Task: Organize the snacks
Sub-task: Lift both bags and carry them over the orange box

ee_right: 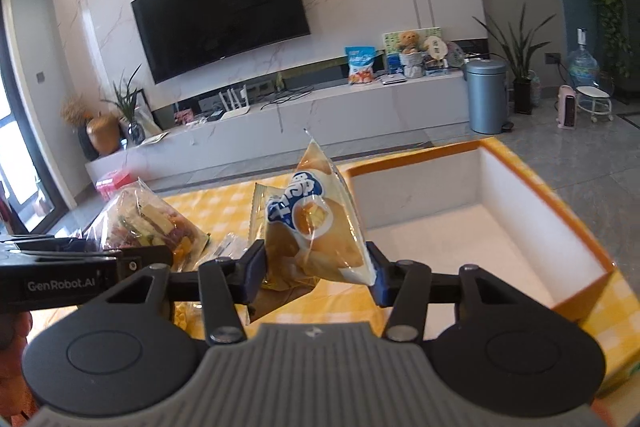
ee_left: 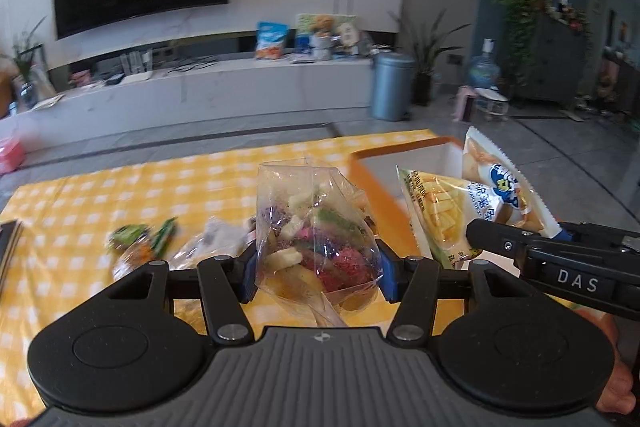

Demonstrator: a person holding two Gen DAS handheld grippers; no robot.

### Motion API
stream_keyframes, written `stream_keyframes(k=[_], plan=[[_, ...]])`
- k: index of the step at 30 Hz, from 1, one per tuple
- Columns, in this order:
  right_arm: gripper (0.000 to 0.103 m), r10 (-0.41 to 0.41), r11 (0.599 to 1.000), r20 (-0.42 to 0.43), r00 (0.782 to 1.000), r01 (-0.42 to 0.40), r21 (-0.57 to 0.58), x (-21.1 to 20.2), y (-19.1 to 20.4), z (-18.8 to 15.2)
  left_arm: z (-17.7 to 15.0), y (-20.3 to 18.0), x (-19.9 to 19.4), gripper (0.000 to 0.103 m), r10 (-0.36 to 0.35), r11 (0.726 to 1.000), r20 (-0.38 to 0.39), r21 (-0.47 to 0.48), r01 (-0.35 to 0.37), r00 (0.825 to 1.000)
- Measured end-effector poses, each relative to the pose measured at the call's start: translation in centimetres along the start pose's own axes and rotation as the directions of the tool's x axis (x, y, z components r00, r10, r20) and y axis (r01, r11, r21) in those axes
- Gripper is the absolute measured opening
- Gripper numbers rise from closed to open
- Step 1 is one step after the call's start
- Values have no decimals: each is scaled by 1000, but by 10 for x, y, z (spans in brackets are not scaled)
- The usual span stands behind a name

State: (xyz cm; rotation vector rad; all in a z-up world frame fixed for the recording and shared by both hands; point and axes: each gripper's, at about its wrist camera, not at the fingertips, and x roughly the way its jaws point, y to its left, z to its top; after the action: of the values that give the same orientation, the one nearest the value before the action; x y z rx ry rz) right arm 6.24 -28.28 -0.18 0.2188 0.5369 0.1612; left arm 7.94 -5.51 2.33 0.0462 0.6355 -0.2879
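My left gripper (ee_left: 316, 277) is shut on a clear bag of mixed colourful snacks (ee_left: 316, 227) and holds it above the yellow checked cloth (ee_left: 120, 187). The same bag shows at the left of the right wrist view (ee_right: 152, 223). My right gripper (ee_right: 318, 273) is shut on a yellow bread packet with blue lettering (ee_right: 316, 223), and a chips packet (ee_right: 260, 211) hangs behind it. Both packets show in the left wrist view, bread (ee_left: 500, 187) and chips (ee_left: 436, 211). An orange box with a white, empty inside (ee_right: 520, 195) stands just right of the right gripper.
More wrapped snacks (ee_left: 140, 243) lie on the cloth to the left, and a dark flat object (ee_left: 8, 243) sits at its left edge. Beyond the table are a TV wall unit (ee_left: 200, 83), a grey bin (ee_left: 390, 87) and plants.
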Motion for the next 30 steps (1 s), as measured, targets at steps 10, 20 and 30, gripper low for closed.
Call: stream_keyframes(k=[10,20,30], plan=[[48,-95,995,-24,995,95,20,-31,-59,26,40,-51,28,63,-191,974,-100,106,201,977],[47,-145,989,-170,975,142,-26,-15,-106,45,58,-108,70,63,-245,913,-217,276,300,945],[46,-110,992,-405,908,77,-96,47,-132,60,62,-142,129,63,-194,885,-399,324,335,896]])
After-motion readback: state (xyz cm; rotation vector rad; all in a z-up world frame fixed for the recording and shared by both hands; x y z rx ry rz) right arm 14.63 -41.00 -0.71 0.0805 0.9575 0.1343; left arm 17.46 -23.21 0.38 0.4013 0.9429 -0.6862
